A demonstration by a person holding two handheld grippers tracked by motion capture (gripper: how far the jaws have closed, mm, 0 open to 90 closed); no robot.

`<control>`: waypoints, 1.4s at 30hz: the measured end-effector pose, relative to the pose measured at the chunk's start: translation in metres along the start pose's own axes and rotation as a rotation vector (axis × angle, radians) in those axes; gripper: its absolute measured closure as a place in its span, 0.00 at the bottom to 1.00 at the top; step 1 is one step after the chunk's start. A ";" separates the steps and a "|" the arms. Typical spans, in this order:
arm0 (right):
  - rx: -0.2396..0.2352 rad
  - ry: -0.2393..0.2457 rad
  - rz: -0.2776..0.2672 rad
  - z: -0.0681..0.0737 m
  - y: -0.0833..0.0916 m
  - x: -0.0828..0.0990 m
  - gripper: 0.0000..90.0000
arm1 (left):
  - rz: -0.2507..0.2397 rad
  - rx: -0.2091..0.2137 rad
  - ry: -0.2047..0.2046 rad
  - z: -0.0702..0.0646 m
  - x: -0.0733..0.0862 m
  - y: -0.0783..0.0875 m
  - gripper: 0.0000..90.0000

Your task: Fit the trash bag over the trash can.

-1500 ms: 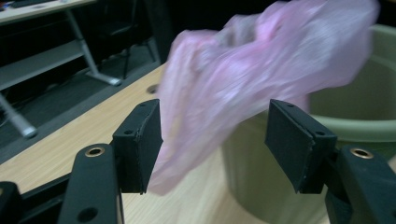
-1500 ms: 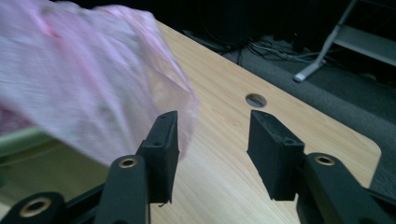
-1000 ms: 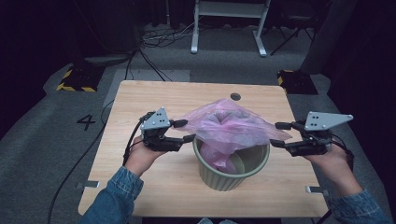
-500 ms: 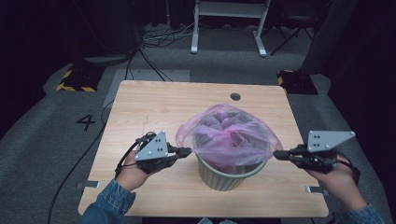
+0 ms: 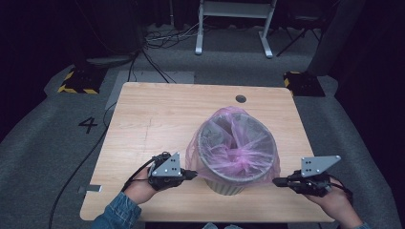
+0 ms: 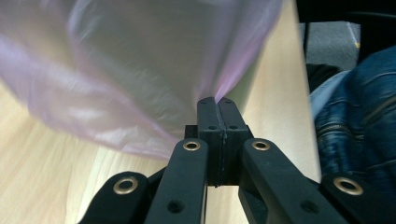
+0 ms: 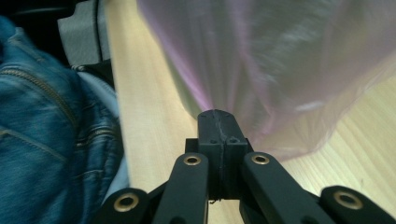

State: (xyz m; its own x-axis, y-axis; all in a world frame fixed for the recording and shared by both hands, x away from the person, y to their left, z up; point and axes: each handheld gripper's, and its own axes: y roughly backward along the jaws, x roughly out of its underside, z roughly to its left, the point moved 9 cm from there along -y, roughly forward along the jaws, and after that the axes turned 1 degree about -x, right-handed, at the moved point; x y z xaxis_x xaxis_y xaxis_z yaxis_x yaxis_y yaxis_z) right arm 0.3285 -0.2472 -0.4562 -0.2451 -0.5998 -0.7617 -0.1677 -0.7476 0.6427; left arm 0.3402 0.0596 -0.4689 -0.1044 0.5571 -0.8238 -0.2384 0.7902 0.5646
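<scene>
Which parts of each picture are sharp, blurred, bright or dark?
High view: lit table, dark surroundings, pink bag fairly sharp. Left gripper view: black jaws sharp, bag smeared and blurred. Right gripper view: bag likewise soft, denim sleeve clearer.

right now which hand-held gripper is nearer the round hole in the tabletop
Left, though only slightly by the high view. The left hand-held gripper sits at the bin's near-left side; the right hand-held gripper is at its near-right, a bit farther from the hole.
</scene>
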 end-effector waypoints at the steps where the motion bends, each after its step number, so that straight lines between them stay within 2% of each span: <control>1: -0.013 -0.020 -0.013 -0.003 -0.004 0.003 1.00 | 0.025 -0.008 0.014 0.004 0.005 -0.006 1.00; 3: -0.010 -0.040 0.018 -0.008 -0.017 0.011 1.00 | 0.051 -0.021 0.029 0.006 0.011 -0.013 1.00; 5: -0.008 -0.048 0.036 -0.010 -0.025 0.017 1.00 | 0.058 -0.014 0.053 0.008 0.015 -0.018 1.00; 7: -0.021 -0.047 0.033 -0.009 -0.025 0.019 0.99 | 0.058 -0.012 0.067 0.008 0.019 -0.017 1.00; 9: -0.034 -0.032 -0.007 -0.006 -0.019 0.016 0.81 | 0.066 -0.039 0.071 0.011 0.023 -0.015 1.00; 11: -0.044 -0.040 -0.053 -0.006 -0.007 0.009 0.73 | 0.061 -0.067 0.100 0.017 0.027 -0.011 1.00; 14: -0.003 -0.033 -0.125 -0.012 0.014 -0.005 0.63 | 0.068 -0.121 0.146 0.030 0.035 -0.007 1.00; 17: 0.065 -0.029 -0.184 -0.026 0.032 -0.023 0.58 | 0.077 -0.177 0.180 0.044 0.039 -0.006 1.00; 18: 0.089 -0.028 -0.195 -0.032 0.036 -0.030 0.57 | 0.073 -0.195 0.189 0.048 0.038 -0.005 1.00; 21: 0.147 -0.034 -0.224 -0.050 0.045 -0.052 0.55 | 0.016 -0.244 0.222 0.061 0.027 0.000 0.99; 23: 0.163 -0.040 -0.240 -0.062 0.046 -0.067 0.54 | 0.001 -0.274 0.224 0.070 0.020 0.003 1.00; 25: 0.168 -0.048 -0.253 -0.073 0.045 -0.082 0.54 | 0.009 -0.290 0.232 0.081 0.016 0.002 1.00; 29: 0.185 -0.073 -0.259 -0.095 0.035 -0.103 0.50 | 0.023 -0.280 0.264 0.095 0.016 -0.010 0.99; 31: 0.191 -0.096 -0.264 -0.107 0.028 -0.111 0.49 | 0.029 -0.265 0.267 0.094 0.016 -0.017 0.99; 34: 0.211 -0.123 -0.249 -0.127 0.017 -0.118 0.44 | 0.048 -0.261 0.242 0.090 0.016 -0.024 0.99; 36: 0.198 -0.166 -0.244 -0.140 0.009 -0.118 0.41 | 0.059 -0.267 0.229 0.089 0.016 -0.026 0.99; 39: 0.155 -0.220 -0.265 -0.155 -0.001 -0.118 0.39 | 0.058 -0.269 0.230 0.088 0.015 -0.027 0.99; 42: 0.136 -0.223 -0.247 -0.164 -0.012 -0.115 0.40 | 0.055 -0.271 0.236 0.089 0.014 -0.027 0.99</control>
State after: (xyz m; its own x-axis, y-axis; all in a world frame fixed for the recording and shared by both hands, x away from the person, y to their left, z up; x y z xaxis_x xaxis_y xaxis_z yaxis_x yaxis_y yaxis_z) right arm 0.5156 -0.2160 -0.3895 -0.3814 -0.3169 -0.8684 -0.3702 -0.8084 0.4576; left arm 0.4315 0.0692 -0.4910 -0.3363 0.4974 -0.7997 -0.4701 0.6471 0.6002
